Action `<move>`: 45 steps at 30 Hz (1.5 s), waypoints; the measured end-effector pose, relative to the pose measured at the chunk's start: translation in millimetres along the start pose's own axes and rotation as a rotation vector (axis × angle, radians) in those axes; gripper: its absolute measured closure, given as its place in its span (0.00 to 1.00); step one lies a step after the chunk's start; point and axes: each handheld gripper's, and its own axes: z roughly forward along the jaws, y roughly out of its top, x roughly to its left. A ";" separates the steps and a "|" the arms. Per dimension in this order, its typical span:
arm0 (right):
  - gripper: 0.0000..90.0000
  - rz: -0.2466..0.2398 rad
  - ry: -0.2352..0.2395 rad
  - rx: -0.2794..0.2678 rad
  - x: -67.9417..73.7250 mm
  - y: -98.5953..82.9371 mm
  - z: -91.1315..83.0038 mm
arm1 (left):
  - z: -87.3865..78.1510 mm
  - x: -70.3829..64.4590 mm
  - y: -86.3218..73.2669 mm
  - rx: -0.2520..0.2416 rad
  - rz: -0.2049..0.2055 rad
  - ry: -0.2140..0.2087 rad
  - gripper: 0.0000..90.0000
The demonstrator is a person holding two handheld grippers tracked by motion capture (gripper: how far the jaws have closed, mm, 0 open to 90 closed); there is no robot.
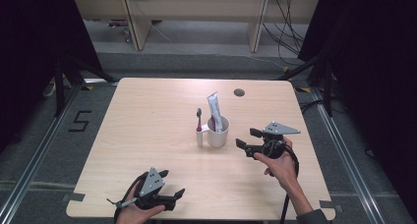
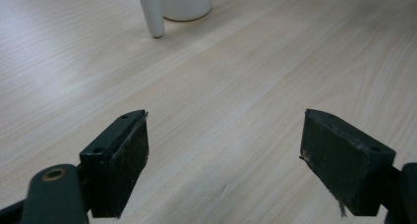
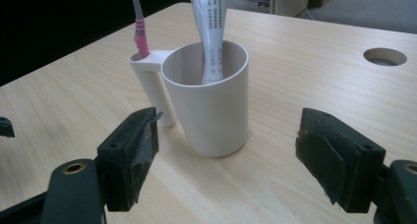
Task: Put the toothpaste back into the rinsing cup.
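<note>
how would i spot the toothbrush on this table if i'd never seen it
On the wooden table, right of centre, stands a white cup. The toothbrush stands upright in the slim holder on the cup's left side. Unlike the flat white tube inside the cup, it is thin, with a pink band.

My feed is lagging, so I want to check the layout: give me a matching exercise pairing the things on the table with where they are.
Things:
1. tube
2. toothbrush
3. left tool
4. right tool

Places:
A. open, at the near table edge
B. standing inside the cup
C. open, just right of the cup
D. upright in the cup's side holder

Pairs: 1-B, 2-D, 3-A, 4-C
</note>
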 end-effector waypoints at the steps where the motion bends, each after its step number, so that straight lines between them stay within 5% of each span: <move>1: 0.28 0.005 0.005 0.003 0.3 -0.4 -0.1 | -0.1 -0.5 -0.2 -0.004 -0.005 -0.001 0.20; 7: 0.27 0.044 0.003 0.027 3.6 -5.0 -1.9 | -3.1 0.1 -0.2 -0.016 -0.001 0.002 0.20; 10: 0.26 0.000 -0.018 0.032 0.2 -8.0 -4.3 | -4.7 0.0 -0.7 -0.011 -0.002 0.006 0.20; 12: 0.26 0.051 -0.002 0.041 3.3 -10.7 -5.8 | -4.7 -0.1 -1.2 -0.012 -0.005 0.008 0.20; 25: 0.23 0.042 -0.011 0.089 6.1 -22.8 -21.6 | -3.9 -0.4 -1.7 -0.011 -0.003 0.004 0.20; 26: 0.23 0.007 -0.014 0.078 4.4 -23.5 -22.4 | -3.7 -0.6 -1.7 -0.010 -0.002 0.004 0.20; 28: 0.22 0.038 -0.012 0.093 8.3 -25.7 -25.2 | -3.2 -0.8 -1.9 -0.010 0.001 -0.001 0.20; 35: 0.21 0.002 -0.010 0.096 11.1 -33.6 -34.4 | -3.1 -0.5 -2.6 -0.005 0.003 0.005 0.20; 38: 0.21 0.037 0.006 0.100 15.7 -38.4 -36.6 | -3.2 -1.1 -2.5 -0.001 0.005 0.007 0.20; 42: 0.21 -0.004 -0.006 0.109 15.6 -43.0 -38.4 | -2.4 -0.9 -2.9 -0.002 0.006 0.000 0.20; 45: 0.21 0.022 0.002 0.119 19.4 -45.0 -41.8 | -2.5 -0.9 -2.9 -0.002 0.005 0.000 0.20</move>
